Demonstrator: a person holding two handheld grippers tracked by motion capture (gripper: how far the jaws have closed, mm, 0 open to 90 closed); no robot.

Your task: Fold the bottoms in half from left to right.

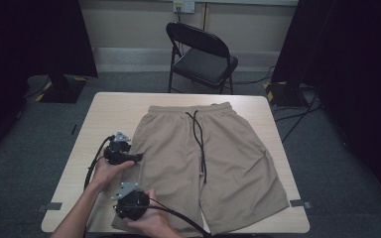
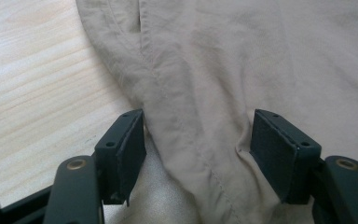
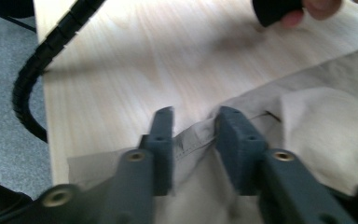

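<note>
While the shorts (image 1: pixel 213 163) lie flat on the table (image 1: pixel 109 106), the left gripper (image 1: pixel 138 157) rests at their left side seam, jaws spread with the fabric loose between them. The right gripper (image 3: pixel 193 135), at their left hem, has a fold between narrowed jaws; whether it pinches, I cannot tell.

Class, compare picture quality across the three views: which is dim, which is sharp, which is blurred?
High view: dim, with dark corners, yet the beige shorts on the table read clearly. Left gripper view: bright and sharp on the fabric seam. Right gripper view: blurred throughout, softening the right gripper and the hem.
</note>
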